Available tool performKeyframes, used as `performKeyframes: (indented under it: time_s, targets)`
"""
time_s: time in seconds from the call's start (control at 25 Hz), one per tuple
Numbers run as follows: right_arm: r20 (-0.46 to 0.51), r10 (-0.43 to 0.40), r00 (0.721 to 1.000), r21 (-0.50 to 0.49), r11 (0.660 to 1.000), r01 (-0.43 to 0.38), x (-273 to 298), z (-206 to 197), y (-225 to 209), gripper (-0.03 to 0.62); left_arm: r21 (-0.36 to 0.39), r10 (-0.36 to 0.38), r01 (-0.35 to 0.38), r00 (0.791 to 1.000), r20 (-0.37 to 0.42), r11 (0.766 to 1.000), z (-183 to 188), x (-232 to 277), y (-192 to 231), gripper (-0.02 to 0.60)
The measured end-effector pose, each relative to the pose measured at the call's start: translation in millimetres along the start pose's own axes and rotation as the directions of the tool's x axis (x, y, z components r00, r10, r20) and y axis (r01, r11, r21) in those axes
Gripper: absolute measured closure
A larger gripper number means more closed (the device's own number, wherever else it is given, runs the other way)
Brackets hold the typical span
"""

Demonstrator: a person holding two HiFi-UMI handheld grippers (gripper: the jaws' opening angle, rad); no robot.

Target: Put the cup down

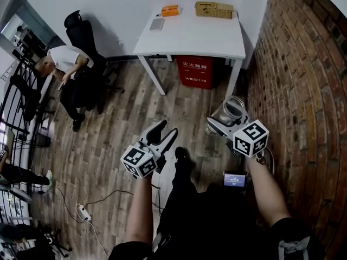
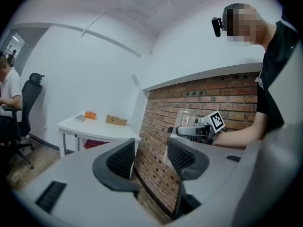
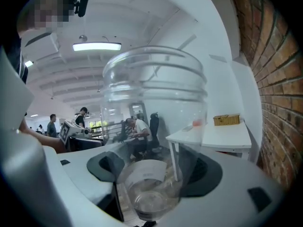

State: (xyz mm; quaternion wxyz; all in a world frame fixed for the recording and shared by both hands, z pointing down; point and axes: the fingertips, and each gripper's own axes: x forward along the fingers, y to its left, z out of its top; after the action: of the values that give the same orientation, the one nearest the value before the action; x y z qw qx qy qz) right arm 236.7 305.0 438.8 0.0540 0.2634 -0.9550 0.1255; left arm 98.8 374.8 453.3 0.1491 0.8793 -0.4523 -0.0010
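A clear plastic cup (image 3: 154, 126) with a white label sits between the jaws of my right gripper (image 3: 154, 171), which is shut on it. In the head view the cup (image 1: 230, 111) is held in the air above the wooden floor, in front of the white table (image 1: 190, 37), and my right gripper (image 1: 222, 124) clasps its lower part. My left gripper (image 1: 162, 134) hangs to the left of it, open and holding nothing. From the left gripper view its jaws (image 2: 150, 161) stand apart, with the cup (image 2: 185, 119) beyond them to the right.
On the white table lie a wicker box (image 1: 214, 9), an orange box (image 1: 170, 10) and a small grey object (image 1: 157, 24). A red bin (image 1: 195, 72) stands under it. A brick wall (image 1: 303, 91) runs along the right. A seated person (image 1: 62, 64) and office chair (image 1: 81, 34) are at left.
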Motion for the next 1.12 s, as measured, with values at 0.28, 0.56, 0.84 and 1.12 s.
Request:
performKeyframes:
  time_s: [0.28,0.56,0.84,1.12]
  targets:
    - [-0.006,-0.021,1.000,0.000,1.000,0.021,109,24,-44,0.256,-0.011,-0.053,0.052,0.999,-0.003,0.999,26,49,108,0.360]
    - [0.002,-0.055,0.998,0.014,0.998,0.055,218,65,-76,0.256,0.009,-0.108,0.109,0.994,-0.028,0.994,66,79,206,0.360]
    - [-0.013,-0.074,0.997,0.025,0.997,0.074,277,73,-99,0.256,-0.015,-0.137,0.136,0.990,-0.039,0.991,75,98,267,0.360]
    - [-0.024,-0.065,0.998,0.037,0.997,0.066,320,75,-127,0.256,-0.032,-0.135,0.134,0.990,-0.045,0.990,80,122,310,0.360]
